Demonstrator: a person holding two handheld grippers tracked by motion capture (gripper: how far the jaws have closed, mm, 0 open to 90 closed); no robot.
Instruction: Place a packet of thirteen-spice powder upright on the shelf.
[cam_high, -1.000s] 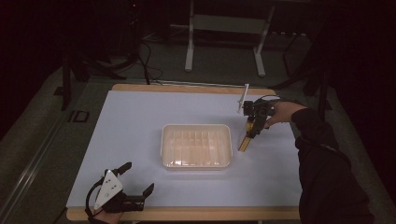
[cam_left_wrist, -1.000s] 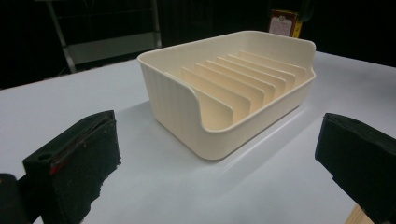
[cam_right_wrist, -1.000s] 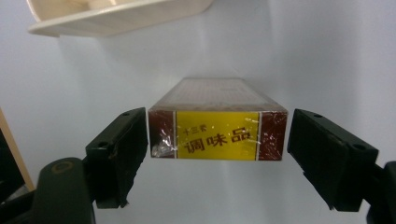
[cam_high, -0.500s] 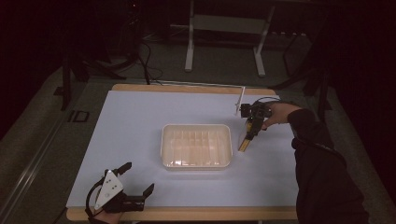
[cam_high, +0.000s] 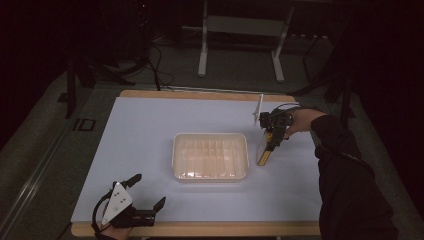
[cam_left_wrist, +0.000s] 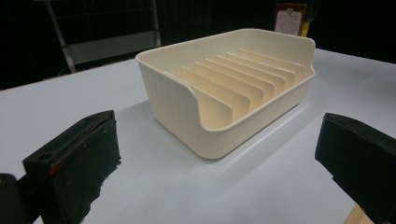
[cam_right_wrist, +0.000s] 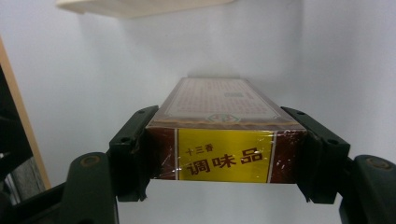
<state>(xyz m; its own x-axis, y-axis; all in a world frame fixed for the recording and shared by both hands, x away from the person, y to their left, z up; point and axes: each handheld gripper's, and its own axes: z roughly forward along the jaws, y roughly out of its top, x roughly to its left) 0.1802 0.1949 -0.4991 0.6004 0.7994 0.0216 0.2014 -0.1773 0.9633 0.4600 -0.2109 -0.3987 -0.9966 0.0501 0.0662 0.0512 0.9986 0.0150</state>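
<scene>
A cream tray (cam_high: 210, 156) with upright dividers sits mid-table. Just right of it, my right gripper (cam_high: 270, 142) is shut on a brown and yellow seasoning box (cam_high: 263, 155), which points down toward the table beside the tray's right wall. In the right gripper view the jaws clamp the box (cam_right_wrist: 224, 140) by both sides near its yellow end. I cannot tell whether its far end touches the table. My left gripper (cam_high: 149, 190) is open at the front left corner with nothing in it. In the left gripper view its gripper (cam_left_wrist: 215, 158) faces the tray (cam_left_wrist: 233, 93).
The table is covered by a pale sheet (cam_high: 150, 130) with a wooden edge (cam_high: 200, 229) at the front. Metal stand legs (cam_high: 240, 45) and cables lie on the dark floor beyond the far edge.
My right gripper has shifted very slightly with the box still in it. The left gripper has stayed in place.
</scene>
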